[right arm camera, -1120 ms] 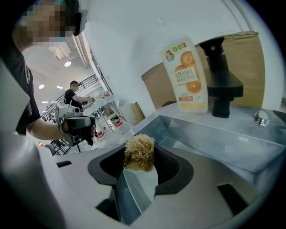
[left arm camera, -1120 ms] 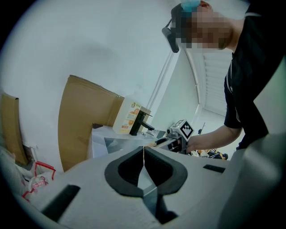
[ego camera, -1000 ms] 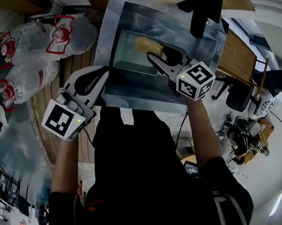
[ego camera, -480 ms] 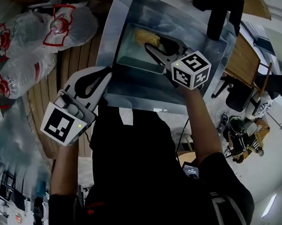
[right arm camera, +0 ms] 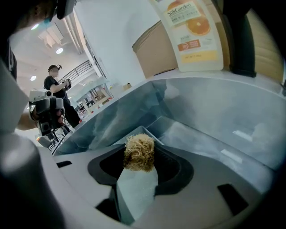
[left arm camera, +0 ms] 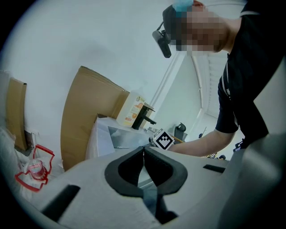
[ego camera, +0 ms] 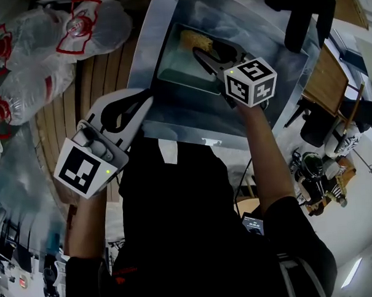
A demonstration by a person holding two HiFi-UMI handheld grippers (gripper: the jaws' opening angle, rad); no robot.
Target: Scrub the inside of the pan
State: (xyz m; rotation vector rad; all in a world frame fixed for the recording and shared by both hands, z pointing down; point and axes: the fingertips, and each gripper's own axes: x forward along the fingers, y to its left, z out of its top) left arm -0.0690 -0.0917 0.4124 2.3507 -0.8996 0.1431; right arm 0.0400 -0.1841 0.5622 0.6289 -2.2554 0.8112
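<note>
A rectangular steel pan (ego camera: 176,68) lies in the sink (ego camera: 153,29). My right gripper (ego camera: 202,52) reaches into the pan and is shut on a tan fibrous scrubber (ego camera: 195,38). In the right gripper view the scrubber (right arm camera: 139,152) sits pinched between the black jaws of the right gripper (right arm camera: 139,157), just over the pan (right arm camera: 176,134). Whether it touches the pan's floor I cannot tell. My left gripper (ego camera: 146,102) hovers at the sink's near left edge, outside the pan. In the left gripper view the left gripper (left arm camera: 144,151) is shut with nothing in it.
A black faucet (ego camera: 303,16) and an orange-labelled soap bottle (right arm camera: 192,31) stand at the sink's far side. Plastic bags with red handles (ego camera: 58,46) lie on the wooden slats (ego camera: 109,74) at the left. Brown cardboard (left arm camera: 89,116) leans by the wall.
My right gripper has carried the scrubber a little farther along the pan, away from me. The left gripper has stayed almost where it was, still shut.
</note>
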